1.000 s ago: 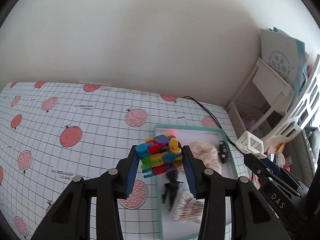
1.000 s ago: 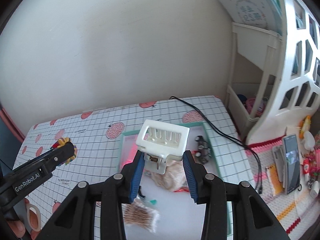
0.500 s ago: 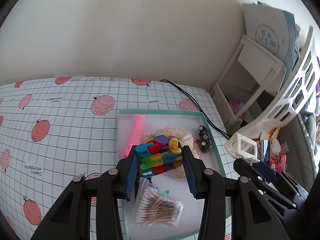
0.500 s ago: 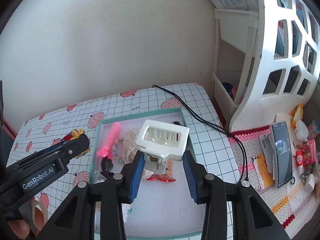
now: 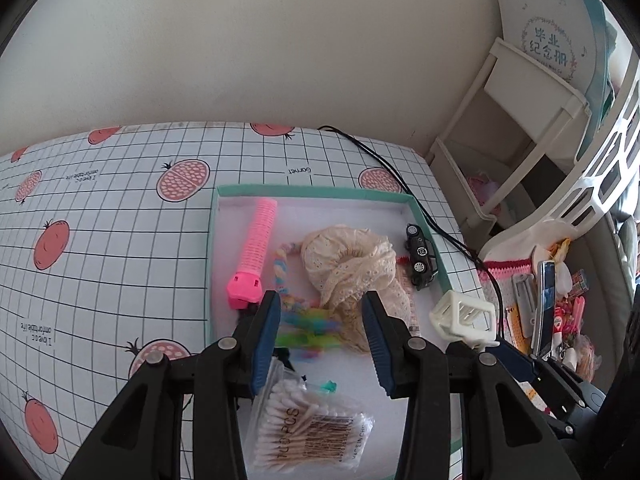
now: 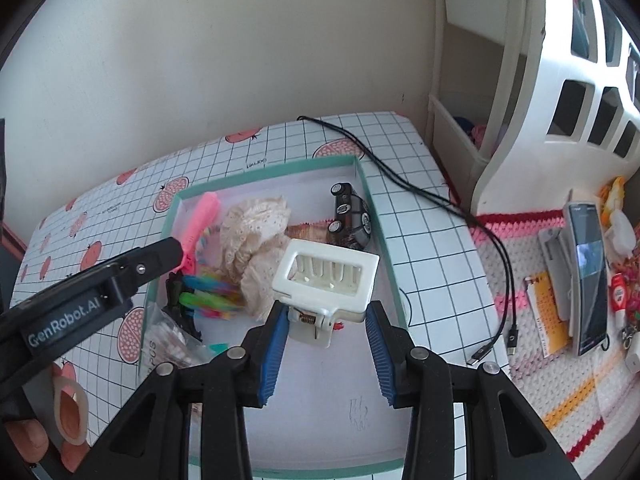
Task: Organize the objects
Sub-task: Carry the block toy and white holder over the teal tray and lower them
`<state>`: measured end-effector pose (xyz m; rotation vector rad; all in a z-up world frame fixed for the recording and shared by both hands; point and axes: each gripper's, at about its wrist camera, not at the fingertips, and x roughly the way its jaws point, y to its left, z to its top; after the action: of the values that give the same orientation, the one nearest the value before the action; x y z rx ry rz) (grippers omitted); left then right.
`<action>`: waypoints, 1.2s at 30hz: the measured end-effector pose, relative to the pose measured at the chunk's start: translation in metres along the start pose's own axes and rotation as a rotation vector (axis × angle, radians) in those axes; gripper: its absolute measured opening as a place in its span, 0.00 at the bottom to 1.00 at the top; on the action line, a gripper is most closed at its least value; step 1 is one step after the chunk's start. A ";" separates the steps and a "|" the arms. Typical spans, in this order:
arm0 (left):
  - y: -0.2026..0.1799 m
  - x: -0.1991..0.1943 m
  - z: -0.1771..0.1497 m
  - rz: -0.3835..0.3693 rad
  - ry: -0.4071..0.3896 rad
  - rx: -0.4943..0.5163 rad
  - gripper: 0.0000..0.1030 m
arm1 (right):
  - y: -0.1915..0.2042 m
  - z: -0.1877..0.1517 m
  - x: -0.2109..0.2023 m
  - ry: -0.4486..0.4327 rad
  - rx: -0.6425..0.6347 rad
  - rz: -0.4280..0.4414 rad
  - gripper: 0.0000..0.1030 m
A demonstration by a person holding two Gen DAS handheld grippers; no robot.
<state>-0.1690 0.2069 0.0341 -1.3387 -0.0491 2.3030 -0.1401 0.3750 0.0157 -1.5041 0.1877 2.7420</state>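
The multicoloured toy [image 5: 310,330], a motion-blurred bundle of bright plastic pieces, sits low in the teal-rimmed tray [image 5: 312,191], between and just beyond the parted fingers of the left gripper [image 5: 322,334], which stands wide open and grips nothing; whether the toy has fully settled cannot be told. Its long axis runs roughly across the tray, side to side in the left wrist view. Around it lie a pink roller [image 5: 256,246], a cream lace cloth [image 5: 354,264], a black toy car [image 5: 420,256] and a cotton swab packet [image 5: 308,432]. The right gripper [image 6: 326,330] looks closed on the base of a white clip [image 6: 326,276] held above the tray, frame tilted up and away. Sorting appears well advanced; the clip looks the next piece to go in.
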 end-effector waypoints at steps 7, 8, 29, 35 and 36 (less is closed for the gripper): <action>0.001 0.006 -0.004 0.019 0.022 0.011 0.42 | -0.005 -0.002 0.009 0.021 0.018 0.003 0.41; 0.001 0.005 -0.003 0.021 0.021 0.010 0.42 | -0.006 -0.002 0.009 0.021 0.019 0.002 0.41; 0.036 0.000 -0.001 0.097 0.028 -0.075 0.42 | -0.014 -0.007 0.034 0.041 0.032 -0.045 0.41; 0.038 0.003 -0.003 0.125 0.044 -0.085 0.42 | -0.018 -0.009 0.040 0.060 0.042 -0.048 0.41; 0.039 0.004 -0.004 0.131 0.050 -0.088 0.42 | -0.018 -0.010 0.040 0.061 0.043 -0.048 0.41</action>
<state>-0.1824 0.1730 0.0183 -1.4829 -0.0482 2.3986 -0.1524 0.3899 -0.0251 -1.5619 0.2072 2.6398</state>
